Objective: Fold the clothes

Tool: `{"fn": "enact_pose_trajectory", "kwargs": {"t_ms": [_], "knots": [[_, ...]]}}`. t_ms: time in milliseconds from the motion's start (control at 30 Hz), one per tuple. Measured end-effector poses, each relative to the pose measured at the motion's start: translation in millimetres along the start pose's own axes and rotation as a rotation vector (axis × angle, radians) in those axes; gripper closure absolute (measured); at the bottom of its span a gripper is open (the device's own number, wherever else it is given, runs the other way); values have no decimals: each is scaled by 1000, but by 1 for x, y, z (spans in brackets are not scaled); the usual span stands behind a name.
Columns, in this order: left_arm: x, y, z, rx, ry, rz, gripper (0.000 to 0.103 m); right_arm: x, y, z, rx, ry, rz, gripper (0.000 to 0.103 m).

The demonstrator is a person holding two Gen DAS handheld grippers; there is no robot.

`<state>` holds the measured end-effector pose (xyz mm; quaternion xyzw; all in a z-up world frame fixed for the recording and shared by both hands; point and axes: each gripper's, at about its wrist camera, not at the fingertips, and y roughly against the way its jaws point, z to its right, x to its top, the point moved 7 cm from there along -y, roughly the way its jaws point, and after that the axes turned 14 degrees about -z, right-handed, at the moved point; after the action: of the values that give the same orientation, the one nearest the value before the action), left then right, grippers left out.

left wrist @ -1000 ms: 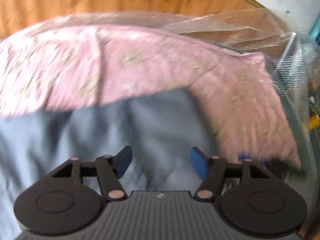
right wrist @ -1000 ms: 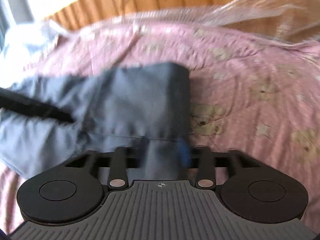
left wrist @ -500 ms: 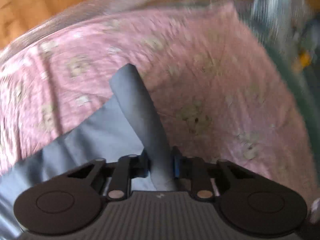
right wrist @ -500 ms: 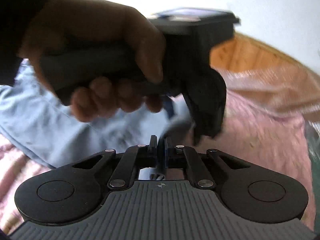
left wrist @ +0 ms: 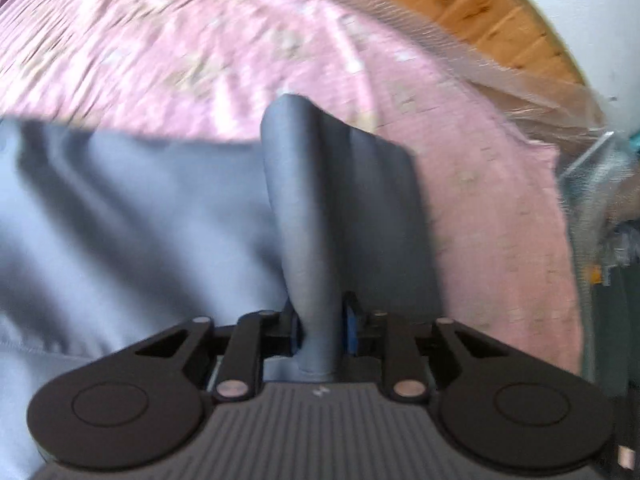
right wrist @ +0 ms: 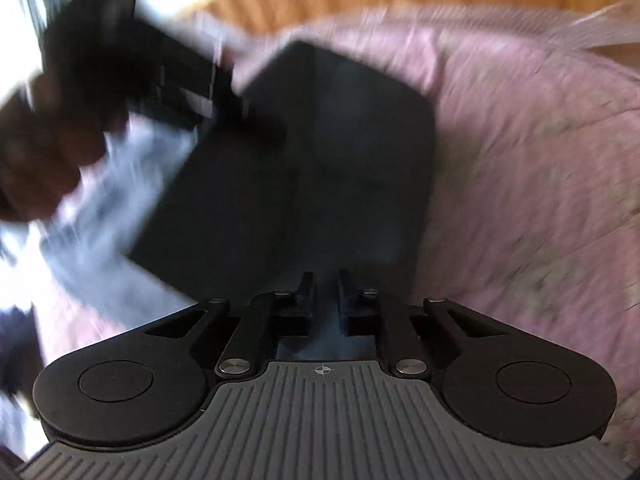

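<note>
Grey-blue garment (left wrist: 152,216), soft and limp, pinched at bunched edges by left gripper (left wrist: 322,330), jaws easing apart, and right gripper (right wrist: 325,300); best gripped at corners.

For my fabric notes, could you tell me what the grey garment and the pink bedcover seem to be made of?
Grey garment: looks like thin, smooth woven cloth, matt; it bunches into soft rounded folds. Pink bedcover: probably printed cotton-like fabric, matt, with pale motifs; blur hides the weave.
</note>
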<state>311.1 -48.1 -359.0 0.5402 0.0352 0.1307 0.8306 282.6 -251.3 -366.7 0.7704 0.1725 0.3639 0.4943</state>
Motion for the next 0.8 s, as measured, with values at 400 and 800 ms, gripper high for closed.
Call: {"fn": "enact_pose_trajectory", "kwargs": {"t_ms": [400,800], "knots": [[-21,13,-15,-25,-23,101,68,12,11,-23,-145,135,-142,91],[-64,-14,-12,109,-69,77,61,138,-45,26,-176,110,-72,91]]}}
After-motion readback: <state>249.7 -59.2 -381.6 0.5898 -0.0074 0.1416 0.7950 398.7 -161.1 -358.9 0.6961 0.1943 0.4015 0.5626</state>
